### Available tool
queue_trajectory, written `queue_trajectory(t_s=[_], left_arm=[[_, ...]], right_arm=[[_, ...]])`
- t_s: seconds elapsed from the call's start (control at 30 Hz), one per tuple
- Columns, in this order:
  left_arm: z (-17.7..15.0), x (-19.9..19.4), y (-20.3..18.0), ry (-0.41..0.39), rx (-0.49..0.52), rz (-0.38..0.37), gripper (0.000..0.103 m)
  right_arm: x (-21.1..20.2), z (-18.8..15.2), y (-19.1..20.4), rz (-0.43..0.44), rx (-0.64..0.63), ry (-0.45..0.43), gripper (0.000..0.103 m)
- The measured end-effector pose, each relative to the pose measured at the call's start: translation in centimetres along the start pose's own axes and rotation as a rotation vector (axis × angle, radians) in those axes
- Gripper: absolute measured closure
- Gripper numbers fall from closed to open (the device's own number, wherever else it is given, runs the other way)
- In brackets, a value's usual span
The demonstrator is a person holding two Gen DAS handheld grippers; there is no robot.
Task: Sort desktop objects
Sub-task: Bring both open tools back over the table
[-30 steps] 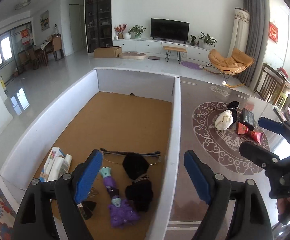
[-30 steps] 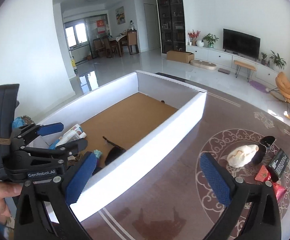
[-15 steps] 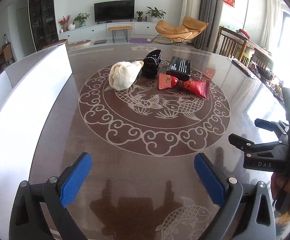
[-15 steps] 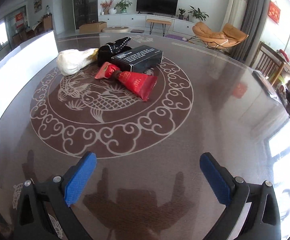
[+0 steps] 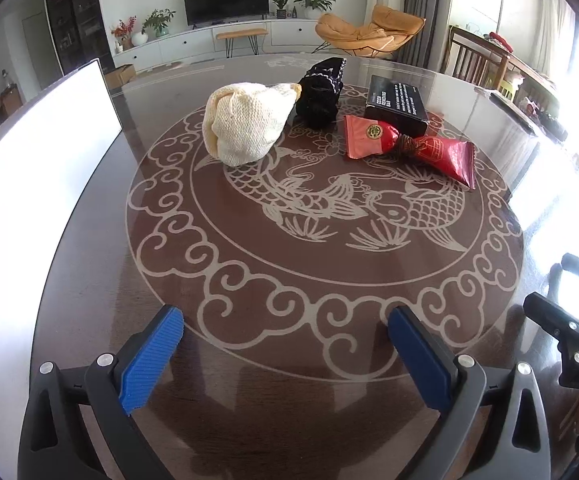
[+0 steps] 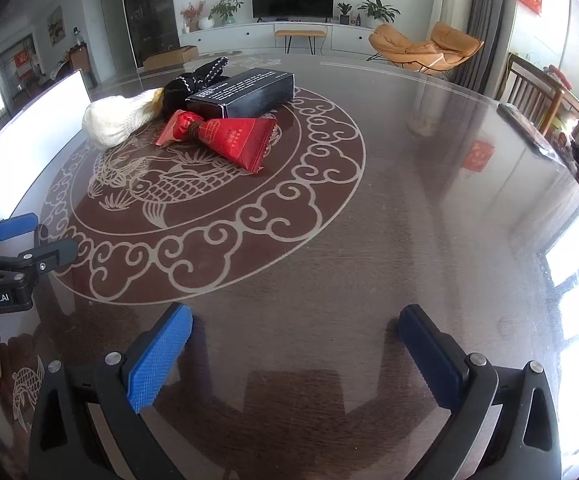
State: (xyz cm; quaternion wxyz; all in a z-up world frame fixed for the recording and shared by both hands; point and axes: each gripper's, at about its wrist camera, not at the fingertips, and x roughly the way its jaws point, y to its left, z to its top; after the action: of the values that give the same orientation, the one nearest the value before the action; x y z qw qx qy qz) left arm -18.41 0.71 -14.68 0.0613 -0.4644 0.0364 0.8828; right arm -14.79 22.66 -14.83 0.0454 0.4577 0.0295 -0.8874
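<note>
Both tongs have been swinging away from the white box and are now facing the bench (image 5: 89,320), so a new thing is getting picked next, I think. The left tongs (image 5: 285,344) and right tongs (image 6: 295,344) are gaping wide, holding nothing, with the cream knit (image 5: 245,122), black knit (image 5: 321,92), black box (image 5: 397,106) and red packets (image 5: 409,146) sitting around 12 o'clock. Only the right view is showing the black box's long side (image 6: 257,98).

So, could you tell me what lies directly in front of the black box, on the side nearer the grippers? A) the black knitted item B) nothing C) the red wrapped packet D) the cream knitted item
C: the red wrapped packet lies along the near edge of the black box.
</note>
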Motion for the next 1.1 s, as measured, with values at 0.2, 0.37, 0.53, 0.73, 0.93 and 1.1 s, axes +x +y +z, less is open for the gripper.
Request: queue_trajectory(t_s=[0.2,0.37,0.53,0.73,0.93,1.1], left_arm=[[-0.33,-0.18,0.08,-0.006,-0.004,0.002,0.000],[-0.27,-0.21,0.04,-0.007,-0.002,0.001,0.000],[-0.23,-0.21,0.03,-0.007,-0.002,0.000,0.000],[-0.23,-0.21,0.03,-0.007,-0.002,0.001,0.000],[-0.22,-0.21,0.02,-0.007,-0.002,0.001,0.000],[-0.22,-0.21,0.02,-0.007,-0.004,0.002,0.000]], right_arm=[[0.02,-0.02,-0.05,0.000,0.000,0.000,0.000],[0.03,-0.01,-0.07,0.000,0.000,0.001,0.000],[0.05,-0.02,-0.07,0.000,0.000,0.001,0.000],[0.06,-0.02,-0.08,0.000,0.000,0.000,0.000],[0.05,-0.02,-0.08,0.000,0.000,0.001,0.000],[0.06,-0.02,-0.07,0.000,0.000,0.001,0.000]])
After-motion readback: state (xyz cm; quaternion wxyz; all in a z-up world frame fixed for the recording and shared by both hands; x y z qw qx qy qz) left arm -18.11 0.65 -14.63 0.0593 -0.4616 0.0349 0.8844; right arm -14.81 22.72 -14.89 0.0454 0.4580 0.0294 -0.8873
